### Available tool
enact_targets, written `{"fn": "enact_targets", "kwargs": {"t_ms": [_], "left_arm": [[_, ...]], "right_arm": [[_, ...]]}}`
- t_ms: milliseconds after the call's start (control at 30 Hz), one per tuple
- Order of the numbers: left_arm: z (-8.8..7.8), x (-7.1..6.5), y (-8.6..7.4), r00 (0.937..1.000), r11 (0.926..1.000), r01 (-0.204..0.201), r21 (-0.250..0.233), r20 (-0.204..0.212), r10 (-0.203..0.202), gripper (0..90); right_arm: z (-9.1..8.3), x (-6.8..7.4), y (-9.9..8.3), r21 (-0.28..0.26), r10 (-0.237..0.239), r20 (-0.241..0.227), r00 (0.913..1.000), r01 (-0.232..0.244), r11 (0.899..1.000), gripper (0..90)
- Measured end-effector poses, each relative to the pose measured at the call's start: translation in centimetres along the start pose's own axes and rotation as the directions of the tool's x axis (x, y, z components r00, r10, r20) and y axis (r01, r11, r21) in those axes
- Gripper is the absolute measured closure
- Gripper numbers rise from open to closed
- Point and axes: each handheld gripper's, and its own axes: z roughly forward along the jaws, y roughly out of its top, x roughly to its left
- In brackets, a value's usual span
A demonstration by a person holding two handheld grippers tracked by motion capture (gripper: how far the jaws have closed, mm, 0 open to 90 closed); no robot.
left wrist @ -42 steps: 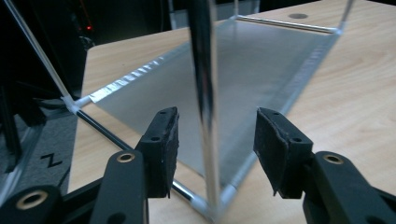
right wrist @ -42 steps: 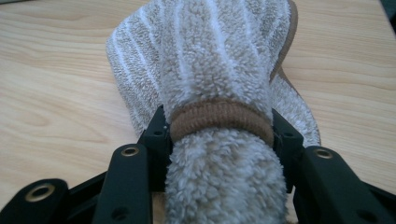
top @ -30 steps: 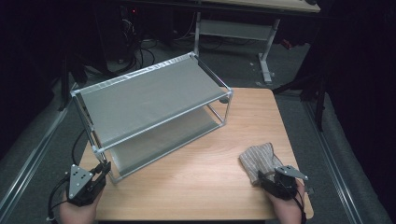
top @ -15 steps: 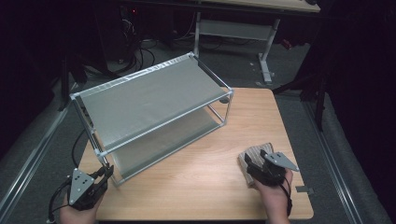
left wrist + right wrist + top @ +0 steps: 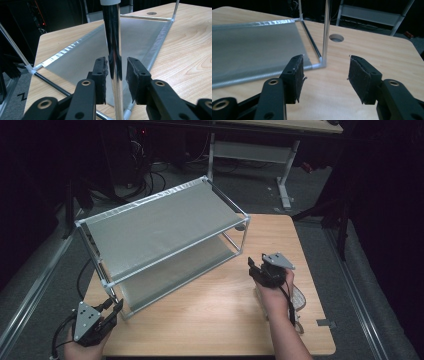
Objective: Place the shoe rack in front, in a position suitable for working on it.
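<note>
A two-tier rack [image 5: 165, 225] of chrome tubes with grey fabric shelves stands at a slant on the wooden table [image 5: 215, 310]. My left gripper [image 5: 114, 306] is at the rack's near-left corner. Its jaws have just been opening and now stand open around the upright post [image 5: 113, 37], the right pad clear of it. My right gripper [image 5: 255, 267] hovers open near the rack's near-right corner post [image 5: 325, 32]; its jaws have just been closing a little, with nothing between them. A pale knitted cloth [image 5: 299, 296] lies behind the right hand, partly hidden by the forearm.
A round cable hole [image 5: 336, 37] sits in the table behind the rack's right corner. A second desk's metal frame [image 5: 250, 150] and floor cables [image 5: 150, 175] lie beyond the table. A small grey tab [image 5: 325, 322] lies near the table's right edge.
My right gripper left the cloth and moved up and left toward the rack's right corner. My left gripper stayed at the corner post and its jaws parted.
</note>
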Motion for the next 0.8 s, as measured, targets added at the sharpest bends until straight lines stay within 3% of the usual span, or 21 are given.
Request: {"fn": "enact_targets", "kwargs": {"t_ms": [267,367,533,633,733,800], "left_arm": [[-0.1,-0.1,0.0,1.0000,0.9999,0.004,-0.012,0.002,-0.004,70.0],[-0.1,0.0,0.0,1.0000,0.9998,0.006,-0.017,0.001,-0.006,70.9],[-0.2,0.1,0.0,0.9997,0.9992,0.025,-0.030,0.007,-0.025,74.3],[-0.2,0.2,0.0,0.9995,0.9990,0.031,-0.032,0.006,-0.031,78.2],[-0.2,0.4,0.0,0.9989,0.9987,0.043,-0.027,0.017,-0.043,79.0],[-0.3,0.3,0.0,0.9987,0.9986,0.046,-0.028,0.025,-0.045,79.4]], "right_arm": [[4.3,0.3,2.5,0.004,0.013,0.011,0.9999,-0.013,1.000,51.1],[5.9,0.6,3.5,-0.004,-0.007,0.041,0.9992,0.007,1.000,52.3],[7.7,0.3,5.2,-0.034,0.007,0.076,0.9971,-0.004,0.999,56.3],[8.5,0.2,6.2,-0.049,0.021,0.071,0.9972,-0.018,0.999,64.5],[8.8,0.4,6.7,-0.031,0.018,0.054,0.9984,-0.017,0.999,74.9],[8.9,0.5,6.9,-0.026,0.015,0.080,0.9967,-0.013,1.000,80.5]]}}
